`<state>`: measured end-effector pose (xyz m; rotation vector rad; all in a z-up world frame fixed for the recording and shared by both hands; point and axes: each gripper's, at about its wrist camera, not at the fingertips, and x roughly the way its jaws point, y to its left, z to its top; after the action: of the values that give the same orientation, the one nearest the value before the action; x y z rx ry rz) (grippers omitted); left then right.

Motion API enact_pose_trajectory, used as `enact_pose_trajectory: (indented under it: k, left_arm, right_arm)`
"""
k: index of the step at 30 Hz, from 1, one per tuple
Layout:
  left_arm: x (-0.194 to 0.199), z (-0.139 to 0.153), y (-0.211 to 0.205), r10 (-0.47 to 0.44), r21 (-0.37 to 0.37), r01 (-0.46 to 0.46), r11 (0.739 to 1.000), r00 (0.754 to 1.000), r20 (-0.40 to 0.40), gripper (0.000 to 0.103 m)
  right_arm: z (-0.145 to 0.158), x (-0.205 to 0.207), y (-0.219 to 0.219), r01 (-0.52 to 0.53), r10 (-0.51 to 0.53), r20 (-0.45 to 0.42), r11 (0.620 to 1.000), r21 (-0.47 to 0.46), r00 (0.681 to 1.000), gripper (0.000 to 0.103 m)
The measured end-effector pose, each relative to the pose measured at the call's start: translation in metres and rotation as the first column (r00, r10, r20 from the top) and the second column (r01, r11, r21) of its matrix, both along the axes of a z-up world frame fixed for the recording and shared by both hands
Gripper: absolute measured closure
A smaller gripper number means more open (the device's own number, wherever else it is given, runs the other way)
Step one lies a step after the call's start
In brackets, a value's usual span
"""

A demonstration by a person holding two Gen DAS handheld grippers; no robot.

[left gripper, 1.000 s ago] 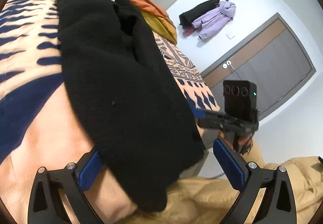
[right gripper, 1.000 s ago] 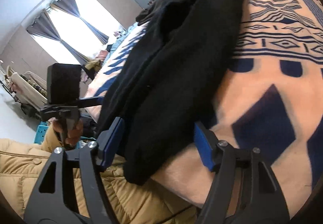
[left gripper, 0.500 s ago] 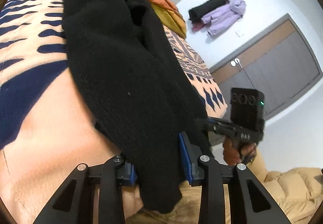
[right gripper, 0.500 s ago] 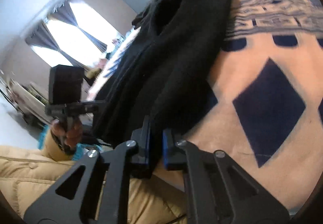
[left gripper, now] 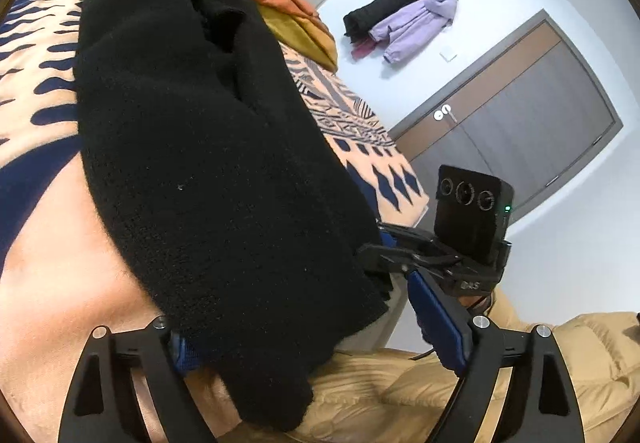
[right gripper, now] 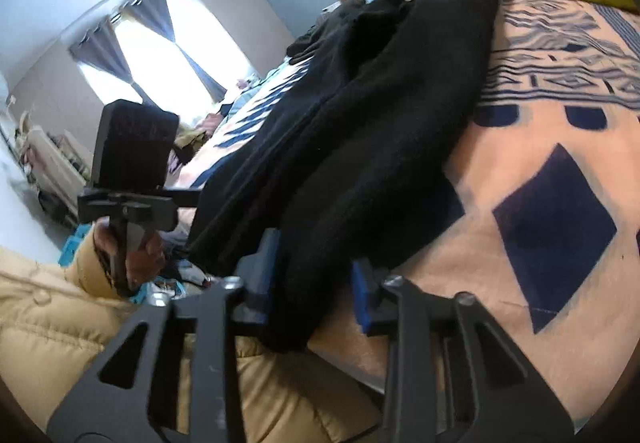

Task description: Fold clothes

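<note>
We see bare patterned blanket (right gripper: 540, 179) lying free to the right of the black garment (right gripper: 400, 123), and more bare blanket (left gripper: 36, 227) to its left. At the far end an orange and mustard clothes pile (left gripper: 296, 19) touches the garment and blocks that side.

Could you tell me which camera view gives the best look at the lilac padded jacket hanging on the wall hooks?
The left wrist view: the lilac padded jacket hangs there in full against the white wall, beside a dark garment on the same hooks. The right wrist view faces the window side and shows none of it.
</note>
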<state>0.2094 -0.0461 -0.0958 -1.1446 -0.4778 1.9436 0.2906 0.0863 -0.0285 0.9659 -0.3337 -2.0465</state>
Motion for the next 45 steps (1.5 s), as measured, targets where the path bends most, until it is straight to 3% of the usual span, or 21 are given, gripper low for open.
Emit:
enact_pose_trajectory:
  k: [1,3,5,8,13,19,26,45]
  left_arm:
    - [-0.001,0.000,-0.001,0.011,-0.004,-0.011,1.000,1.000,0.002,0.030]
    - [-0.003,-0.005,-0.006,0.042,-0.027,-0.042,0.999,0.999,0.027,0.076]
    - [-0.004,-0.010,-0.012,0.083,-0.038,-0.081,0.996,0.996,0.043,0.086]
    - [0.002,-0.005,-0.022,0.107,-0.018,-0.106,0.994,0.994,0.030,0.087]
    - [0.000,-0.002,-0.040,0.113,0.150,-0.128,0.980,0.988,0.105,0.088]
    - [-0.010,0.005,-0.041,0.095,0.264,-0.135,0.955,0.983,0.158,0.091]
    - [-0.026,0.012,-0.044,0.079,0.307,-0.134,0.942,0.980,0.184,0.091]
    - [-0.052,0.015,-0.063,0.078,0.345,-0.156,0.926,0.970,0.229,0.091]
  right_arm:
    - [0.000,-0.001,0.001,0.013,-0.013,0.007,1.000,-0.001,1.000,0.085]
    - [-0.001,-0.004,0.007,0.007,-0.006,0.023,1.000,-0.014,1.000,0.090]
    - [-0.002,-0.006,0.013,0.001,0.001,0.038,1.000,-0.027,0.999,0.090]
    - [0.004,-0.008,0.024,-0.018,0.023,0.051,0.995,-0.093,0.998,0.091]
    - [0.015,-0.008,0.038,-0.038,0.048,0.046,0.978,-0.205,0.998,0.092]
    - [0.021,-0.016,0.049,-0.038,0.064,0.064,0.940,-0.339,0.996,0.092]
    - [0.027,-0.029,0.053,-0.030,0.070,0.081,0.906,-0.422,0.994,0.092]
    - [0.041,-0.069,0.055,0.012,0.050,0.115,0.877,-0.480,0.992,0.092]
